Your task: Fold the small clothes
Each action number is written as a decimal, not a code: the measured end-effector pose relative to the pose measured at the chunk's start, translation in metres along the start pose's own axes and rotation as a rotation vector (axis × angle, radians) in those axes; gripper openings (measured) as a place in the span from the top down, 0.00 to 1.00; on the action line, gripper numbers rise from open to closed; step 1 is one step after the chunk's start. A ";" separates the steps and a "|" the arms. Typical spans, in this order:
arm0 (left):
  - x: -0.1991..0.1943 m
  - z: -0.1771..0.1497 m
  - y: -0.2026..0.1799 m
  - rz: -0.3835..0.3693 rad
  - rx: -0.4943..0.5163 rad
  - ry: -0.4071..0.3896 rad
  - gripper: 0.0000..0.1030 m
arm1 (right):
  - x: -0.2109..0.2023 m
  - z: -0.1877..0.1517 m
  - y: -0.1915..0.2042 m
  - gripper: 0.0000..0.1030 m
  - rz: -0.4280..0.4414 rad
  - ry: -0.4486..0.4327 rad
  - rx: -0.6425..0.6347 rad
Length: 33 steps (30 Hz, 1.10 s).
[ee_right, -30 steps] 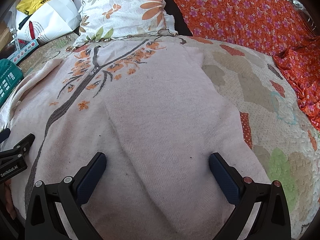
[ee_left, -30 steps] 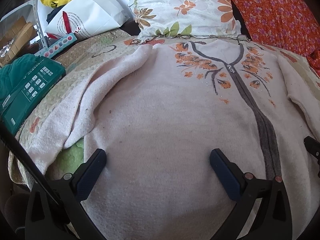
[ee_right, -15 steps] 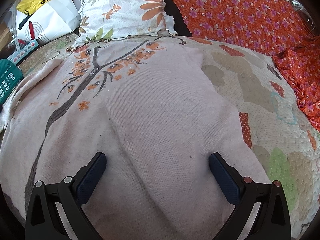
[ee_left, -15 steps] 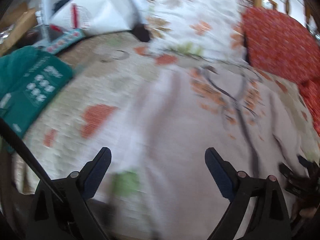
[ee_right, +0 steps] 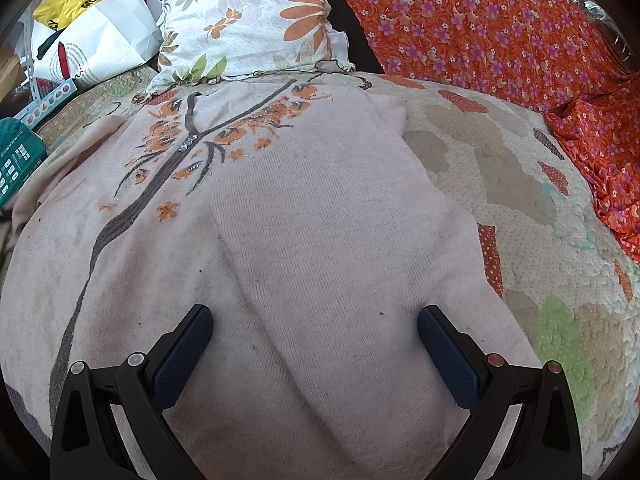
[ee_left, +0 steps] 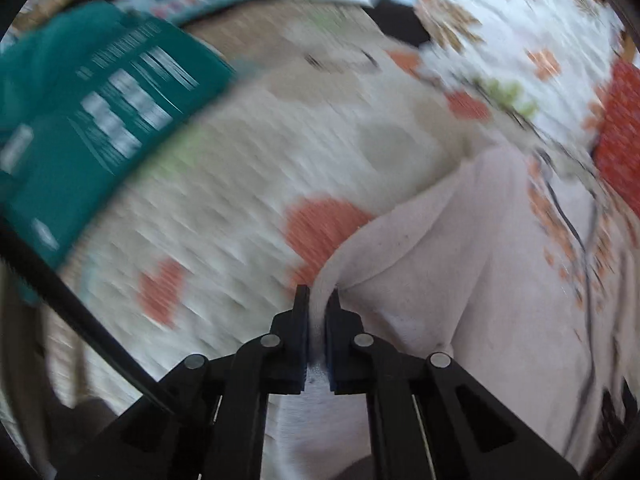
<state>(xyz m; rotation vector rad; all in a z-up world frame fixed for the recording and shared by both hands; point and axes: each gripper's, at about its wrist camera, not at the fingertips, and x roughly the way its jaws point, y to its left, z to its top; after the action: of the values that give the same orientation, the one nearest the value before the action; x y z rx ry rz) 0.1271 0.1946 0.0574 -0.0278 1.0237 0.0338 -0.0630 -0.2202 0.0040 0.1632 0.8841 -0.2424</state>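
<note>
Left claw: my left claw (ee_left: 318,300) is pinched nearly closed on the end of the sweater's left sleeve (ee_left: 384,248), a strip of pale knit showing between the two dark pads.

Right claw: my right claw (ee_right: 314,322) hangs wide apart over the garment and grips nothing.

Sweater: the pale pink sweater (ee_right: 304,248) lies face up on the quilted bed cover (ee_right: 520,184), neckline toward the floral pillow (ee_right: 248,28) at 12 o'clock, hem toward me at 6 o'clock.

Key relation: in the left view the sleeve runs from my claw up toward 1 o'clock to the shoulder, and the body spreads from 1 to 4 o'clock. I judge the coming fold carries this cuff that way, across the chest.

Nearer hand: the left, since it already has the sleeve. The right sleeve (ee_right: 344,208) already lies folded down the front as a long straight panel.

Long axis: the body runs 12 to 6 o'clock in the right view, with the grey embroidered stem (ee_right: 160,184) tracing it.

Materials: soft, fine-ribbed knit, limp and slightly soiled, with orange stitched blossoms and small sparkling beads near the neck. The cover beneath is dimpled and patched in orange, beige and green.

Surroundings: a teal box (ee_left: 108,120) sits at 10 o'clock in the blurred left view, and an orange flowered cloth (ee_right: 500,32) fills 1 to 3 o'clock in the right.
</note>
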 end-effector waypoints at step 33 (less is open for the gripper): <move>-0.016 -0.121 -0.187 -0.235 0.277 -0.103 0.21 | -0.073 0.023 -0.012 0.20 0.187 -0.076 0.068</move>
<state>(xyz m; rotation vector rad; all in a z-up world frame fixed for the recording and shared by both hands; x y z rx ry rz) 0.0229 0.0025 0.0096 0.1053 0.9092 -0.3174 -0.0936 -0.2270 0.0747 0.2964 0.7804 -0.1037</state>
